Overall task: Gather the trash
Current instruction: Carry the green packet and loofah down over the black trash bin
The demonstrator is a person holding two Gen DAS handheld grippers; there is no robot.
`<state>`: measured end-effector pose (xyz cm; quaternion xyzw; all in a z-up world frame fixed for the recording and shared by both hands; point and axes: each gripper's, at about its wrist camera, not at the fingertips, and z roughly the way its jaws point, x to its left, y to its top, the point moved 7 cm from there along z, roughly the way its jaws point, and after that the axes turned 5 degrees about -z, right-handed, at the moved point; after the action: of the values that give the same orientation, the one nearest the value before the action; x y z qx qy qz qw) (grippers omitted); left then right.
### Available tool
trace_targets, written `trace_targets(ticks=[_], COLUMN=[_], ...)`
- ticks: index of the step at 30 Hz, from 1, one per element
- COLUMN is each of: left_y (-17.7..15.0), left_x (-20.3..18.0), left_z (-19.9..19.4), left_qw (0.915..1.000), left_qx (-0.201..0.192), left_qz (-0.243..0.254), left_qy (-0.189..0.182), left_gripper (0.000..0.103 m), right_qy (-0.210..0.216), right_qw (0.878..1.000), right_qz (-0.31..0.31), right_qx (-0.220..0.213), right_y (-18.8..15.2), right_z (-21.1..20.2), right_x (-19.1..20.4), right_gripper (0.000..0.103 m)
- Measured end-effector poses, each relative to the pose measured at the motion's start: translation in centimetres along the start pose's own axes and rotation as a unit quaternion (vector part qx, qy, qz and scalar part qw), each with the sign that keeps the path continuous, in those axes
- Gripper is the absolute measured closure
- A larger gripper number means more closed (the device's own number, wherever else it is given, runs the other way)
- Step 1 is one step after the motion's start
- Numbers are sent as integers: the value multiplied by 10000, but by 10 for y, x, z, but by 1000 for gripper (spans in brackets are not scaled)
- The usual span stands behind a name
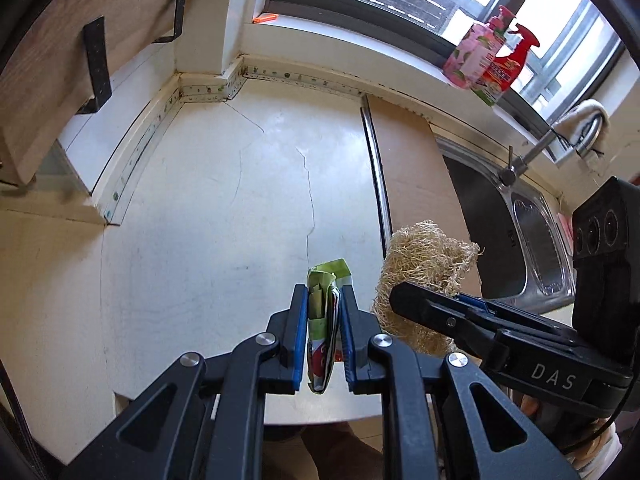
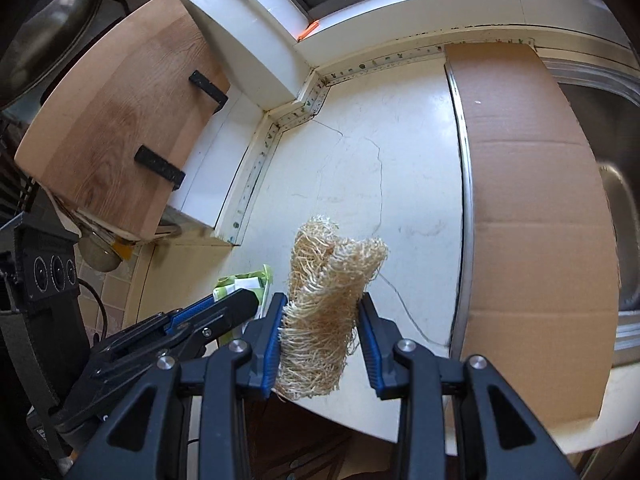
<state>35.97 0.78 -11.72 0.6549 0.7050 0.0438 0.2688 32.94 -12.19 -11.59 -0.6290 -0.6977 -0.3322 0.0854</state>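
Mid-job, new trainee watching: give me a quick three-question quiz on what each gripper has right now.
1. True or false: the left gripper is empty.
2. What does the right gripper hold? A) cardboard sheet B) loofah scrubber C) pink bottle
3. Fill in: the cardboard sheet lies between the white countertop and the ____.

Key: 1 false, its fingers clamp a crumpled green wrapper; 2 B; 3 sink.

One wrapper (image 1: 325,312), one loofah (image 2: 326,312), two bottles (image 1: 486,62)
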Motion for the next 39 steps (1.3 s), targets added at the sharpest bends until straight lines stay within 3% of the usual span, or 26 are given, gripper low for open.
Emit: trace_targets(ticks=[10, 16, 28, 39], left_y=[-94, -148, -240, -315], left_x=[7, 11, 26, 78], left_z=[-34, -28, 29, 132], left_qw=[9993, 9979, 9912, 9865], left_qx=[159, 491, 1289, 1629], left_qz=[238, 251, 260, -156], left_qy=[-258, -327, -134, 53], left_gripper=[90, 90, 90, 90], right_qy=[-346, -503, -728, -848], right_qw=[9989, 9985, 9916, 9832], right_qz=[106, 199, 461, 138], right_qx=[-293, -87, 964, 1609], right_y=[-107, -174, -266, -327], right_z=[-40, -39, 6, 109], right_x=[18, 16, -30, -91], right_gripper=[68, 68, 68, 67])
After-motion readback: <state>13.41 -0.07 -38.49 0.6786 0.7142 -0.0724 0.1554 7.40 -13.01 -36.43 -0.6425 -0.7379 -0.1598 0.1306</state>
